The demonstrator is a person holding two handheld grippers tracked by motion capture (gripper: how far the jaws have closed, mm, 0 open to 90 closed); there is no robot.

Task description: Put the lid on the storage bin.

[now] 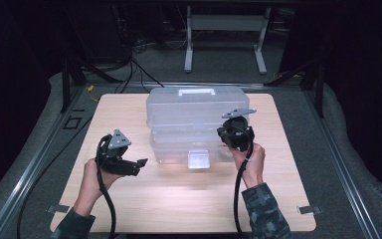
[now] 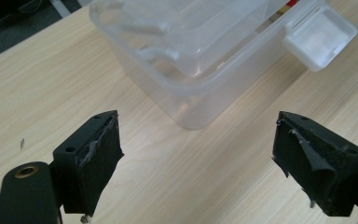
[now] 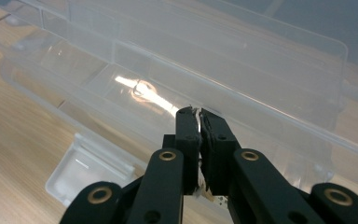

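A clear plastic storage box [image 1: 195,124] stands in the middle of the wooden table [image 1: 129,199], a little toward the far side. It has a white handle [image 1: 196,91] on top and a clear latch flap [image 1: 199,158] that hangs out from its near side, so the latch seems to be released.

The right gripper [image 1: 227,133] is at the right part of the box front, just beside the seam between lid and base. In the right gripper view its jaws are pressed together with nothing visible between them, and the tips [image 3: 196,114] sit against the clear rim of the box [image 3: 242,70]. I think it is held like this on purpose — a closed, narrow tip is good for pushing under a lid edge or for steadying the box, not for grasping. Whether the tips really touch the plastic I cannot tell for sure.

The left gripper [image 1: 140,163] is near the left front corner of the box but apart from it, pointing to the right along the table. Its jaws stand wide open and hold nothing; in the left gripper view the corner of the box [image 2: 191,70] and the latch flap [image 2: 320,37] lie beyond the two pads [image 2: 103,144], with bare wood between. This position looks like a ready one — the open jaws could come in to take the lid edge or the flap, while the right hand keeps the box from sliding.
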